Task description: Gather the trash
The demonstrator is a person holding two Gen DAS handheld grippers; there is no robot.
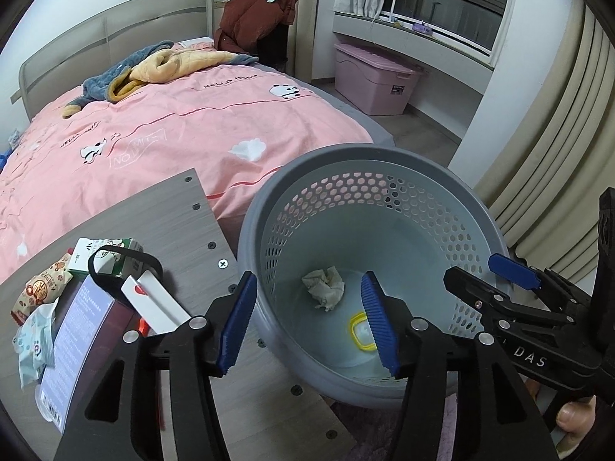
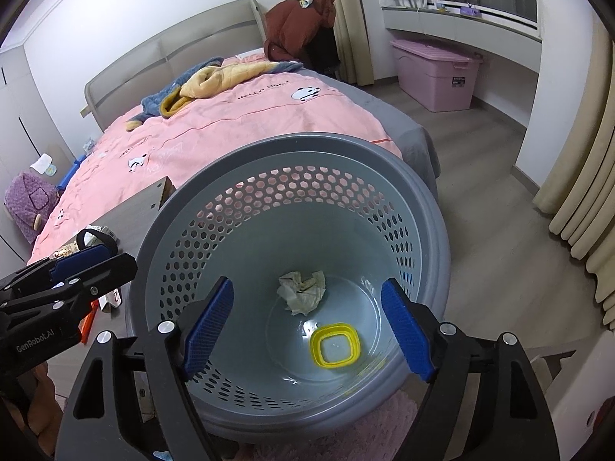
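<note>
Both claws hang apart and empty over the grey basket (image 2: pixel 292 161), crumpled tissue (image 2: pixel 301 297) and yellow-rimmed lid (image 2: pixel 336 349) inside; remaining wrappers (image 1: pixel 36 296), likely trash, lie on the bench (image 1: pixel 169 215) left of the left claw (image 1: pixel 307 322), the nearer one; right claw (image 2: pixel 307 330).

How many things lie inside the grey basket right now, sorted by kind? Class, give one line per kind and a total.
Inside the basket:
Crumpled paper wad: 1
Yellow-rimmed square lid: 1
Total: 2
</note>
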